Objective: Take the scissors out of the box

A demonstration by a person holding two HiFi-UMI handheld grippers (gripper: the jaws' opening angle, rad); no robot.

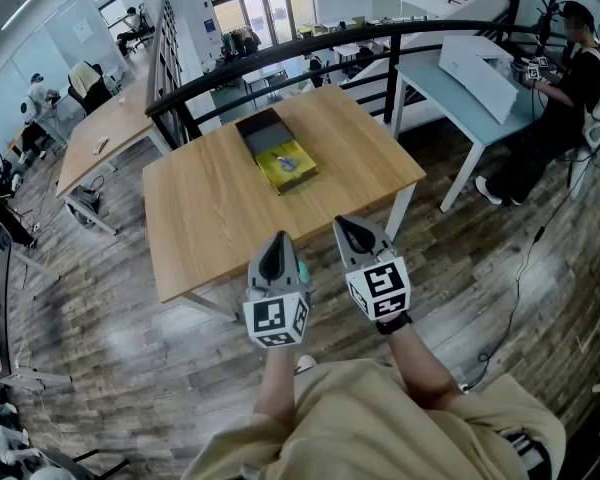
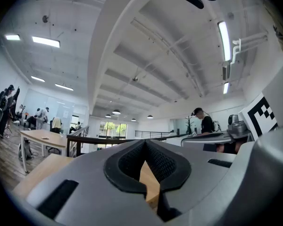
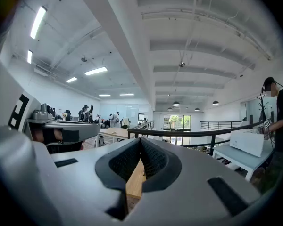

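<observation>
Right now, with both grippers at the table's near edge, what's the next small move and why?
Probably carry the right gripper forward over the table toward the box and open its jaws: both it and the left gripper are shut, empty and near the table's front edge, the box far across.

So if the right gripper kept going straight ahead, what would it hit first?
Likely nothing close: the right gripper, held level, seems higher than the wooden table, so it would pass over it toward the black railing. Depth is unclear.
</observation>
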